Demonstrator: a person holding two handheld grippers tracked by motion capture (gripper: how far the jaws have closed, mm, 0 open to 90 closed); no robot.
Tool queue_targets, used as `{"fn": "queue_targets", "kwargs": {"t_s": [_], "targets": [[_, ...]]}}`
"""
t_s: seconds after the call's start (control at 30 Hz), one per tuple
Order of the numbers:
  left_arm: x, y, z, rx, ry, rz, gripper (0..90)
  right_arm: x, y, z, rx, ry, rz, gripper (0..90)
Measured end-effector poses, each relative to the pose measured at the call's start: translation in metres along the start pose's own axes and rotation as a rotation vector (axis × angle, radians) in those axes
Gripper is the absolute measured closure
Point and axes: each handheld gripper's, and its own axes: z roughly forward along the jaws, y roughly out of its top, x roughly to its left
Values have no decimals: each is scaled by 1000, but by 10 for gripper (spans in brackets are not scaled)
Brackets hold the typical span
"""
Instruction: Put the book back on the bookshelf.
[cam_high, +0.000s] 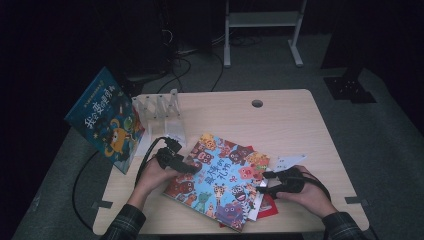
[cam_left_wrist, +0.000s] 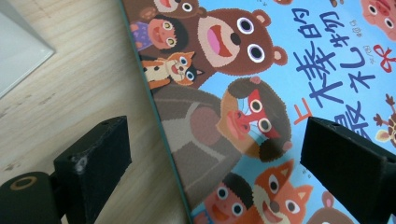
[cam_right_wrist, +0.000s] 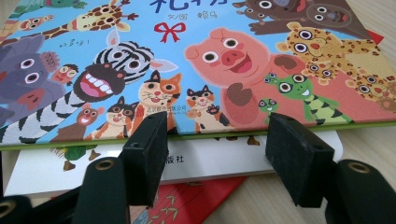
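Blue animal-patterned book (cam_high: 220, 182) tops a white book (cam_right_wrist: 187, 163) and red one (cam_right_wrist: 187, 203).

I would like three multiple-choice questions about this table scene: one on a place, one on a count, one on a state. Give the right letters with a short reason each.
1. Where does the dark blue book stand?
A. at the table's left end, against the white rack
B. under the animal book
C. on the floor at the right

2. How many books lie under the animal book?
A. none
B. two
C. five

3. How do the jaws of the left hand-held gripper stand?
A. shut on the book
B. shut on nothing
C. open, astride the book's edge

Answers:
1 A, the high view shows it tilted beside the rack.
2 B, the right gripper view shows a white book and a red book beneath it.
3 C, one jaw is over wood, the other over the cover.
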Motion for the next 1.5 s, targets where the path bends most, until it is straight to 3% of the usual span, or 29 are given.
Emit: {"fn": "queue_targets", "kwargs": {"t_s": [0.27, 0.47, 0.67, 0.8, 0.9, 1.13, 1.27, 1.5], "targets": [[-1, 2, 7, 9, -23, 0, 74, 0, 0, 0, -1, -1, -4, 381], [-3, 4, 14, 20, -71, -2, 74, 0, 0, 0, -2, -1, -6, 380], [-7, 7, 17, 41, -61, -17, 31, 1, -1, 1, -1, -7, -22, 378], [-5, 10, 11, 35, -84, -52, 52, 3, 0, 1, 5, -8, -29, 356], [-5, 10, 8, 22, -92, -55, 60, 2, 0, 1, 5, -7, -29, 355], [-12, 16, -12, -75, -109, -26, 74, 3, 0, 1, 10, -16, -32, 340], [-20, 20, -21, -75, -92, -3, 73, 3, 0, 1, 11, -16, -30, 338], [-25, 26, -31, -92, -113, 17, 73, 3, 0, 1, 13, -17, -30, 333]]}}
